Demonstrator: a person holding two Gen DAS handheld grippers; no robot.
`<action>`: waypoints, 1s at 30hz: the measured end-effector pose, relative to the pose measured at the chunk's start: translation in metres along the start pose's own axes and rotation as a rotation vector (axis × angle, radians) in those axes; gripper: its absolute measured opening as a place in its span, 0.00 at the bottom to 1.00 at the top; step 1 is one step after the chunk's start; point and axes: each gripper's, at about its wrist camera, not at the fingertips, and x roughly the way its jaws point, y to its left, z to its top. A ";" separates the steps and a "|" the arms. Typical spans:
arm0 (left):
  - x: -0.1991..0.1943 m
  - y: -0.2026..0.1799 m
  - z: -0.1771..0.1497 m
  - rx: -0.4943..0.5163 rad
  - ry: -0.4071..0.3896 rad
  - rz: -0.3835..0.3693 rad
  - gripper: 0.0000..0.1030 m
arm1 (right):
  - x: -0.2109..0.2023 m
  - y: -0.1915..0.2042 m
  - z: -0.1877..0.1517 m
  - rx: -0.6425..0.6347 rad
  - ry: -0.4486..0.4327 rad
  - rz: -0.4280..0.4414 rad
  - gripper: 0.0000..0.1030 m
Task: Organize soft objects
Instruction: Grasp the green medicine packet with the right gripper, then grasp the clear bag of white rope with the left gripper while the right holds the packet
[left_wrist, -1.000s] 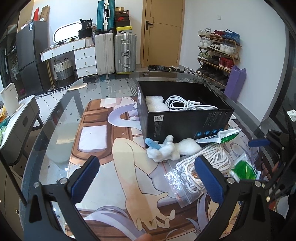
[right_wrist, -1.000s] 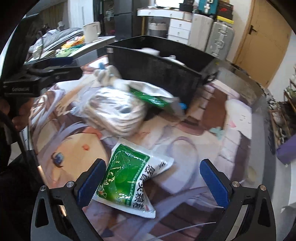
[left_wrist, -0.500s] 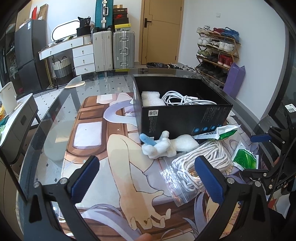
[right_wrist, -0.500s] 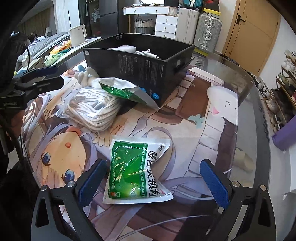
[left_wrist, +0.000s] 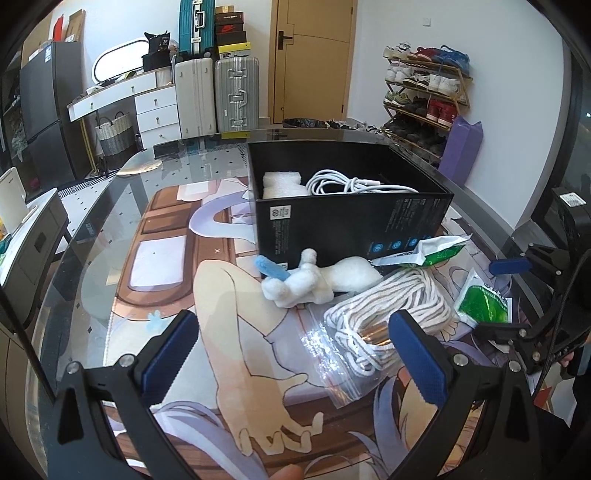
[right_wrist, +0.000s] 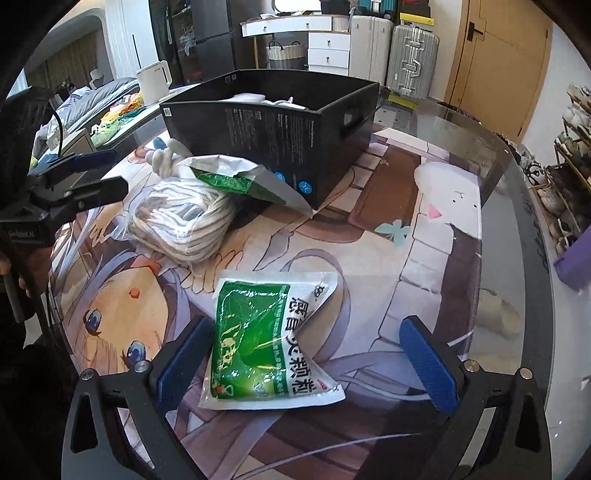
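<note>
Since a second ago both cameras have pulled back and steadied, so the right gripper (right_wrist: 304, 363), which was swinging blurred over the table, now hangs with its jaws spread wide and empty over the green sachet (right_wrist: 266, 341) lying flat on the printed mat (right_wrist: 413, 258); I judge that sachet the next thing to go in. The left gripper (left_wrist: 295, 354) is likewise spread and holds nothing, facing the bagged rope (left_wrist: 391, 310) and the white plush toy (left_wrist: 314, 280) that rest against the black box (left_wrist: 351, 225). A white cable (left_wrist: 354, 182) and foam already lie inside. A second green packet (right_wrist: 240, 181) is half tucked under its own flap, and the box floor is hidden from the right camera.
</note>
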 end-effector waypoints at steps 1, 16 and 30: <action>0.000 -0.001 0.000 0.001 0.000 -0.002 1.00 | -0.001 -0.002 0.001 0.004 -0.007 -0.003 0.89; 0.002 -0.010 -0.002 -0.002 0.024 -0.040 1.00 | -0.013 -0.002 0.007 0.009 -0.072 -0.003 0.40; 0.010 -0.040 -0.007 0.019 0.076 -0.074 1.00 | -0.040 0.000 0.010 0.027 -0.168 0.038 0.40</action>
